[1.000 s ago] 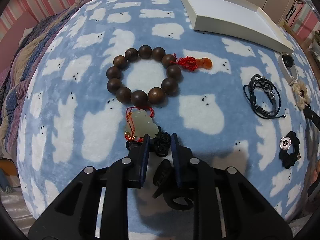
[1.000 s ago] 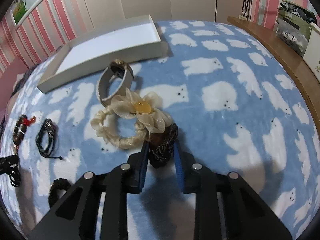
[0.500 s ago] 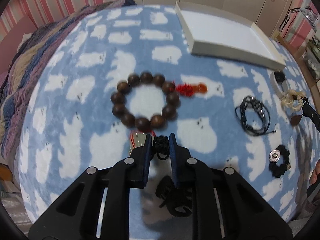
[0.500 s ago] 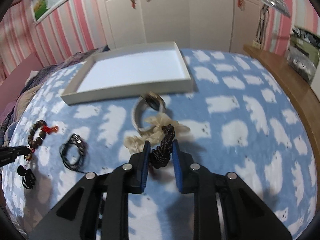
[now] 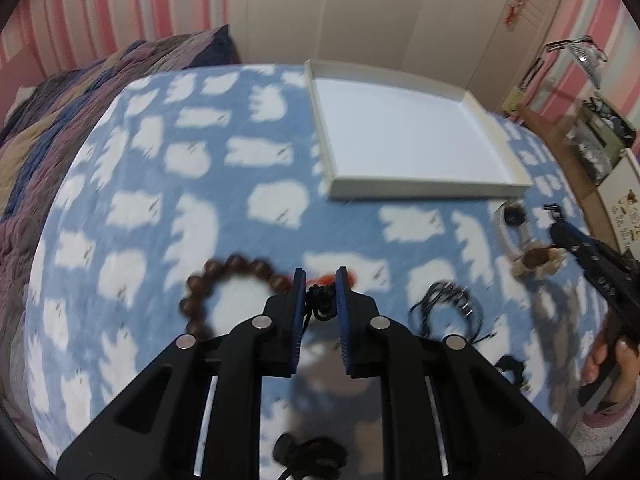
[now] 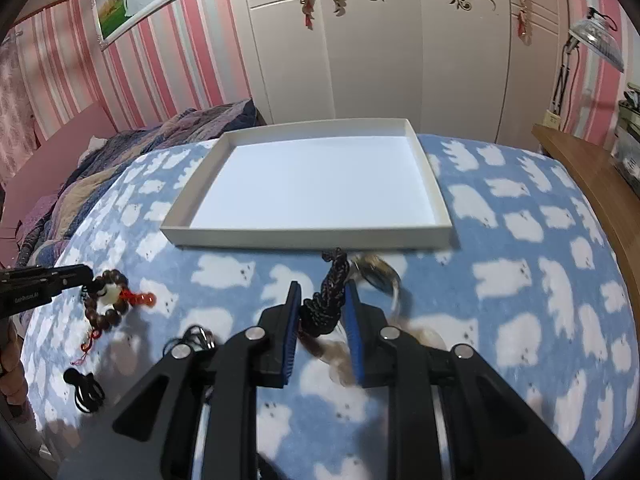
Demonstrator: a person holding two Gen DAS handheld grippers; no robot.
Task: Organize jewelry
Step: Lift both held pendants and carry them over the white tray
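Note:
My left gripper has its jaws closing, its pads pressing on a black knotted cord. In the right wrist view a pale jade pendant hangs from that cord, over the wooden bead bracelet. My right gripper is shut on a dark braided cord. A blurred brown and cream piece dangles under it. The white tray lies just beyond both grippers with nothing in it.
On the blue bear-print blanket lie the wooden bead bracelet, a black cord bracelet, a grey watch band and a black hair tie. A wooden ledge runs along the right.
Both grippers have risen from the blanket, each with its cord, and tilted up toward the tray. The jade pendant and the cream piece have lifted off the blanket.

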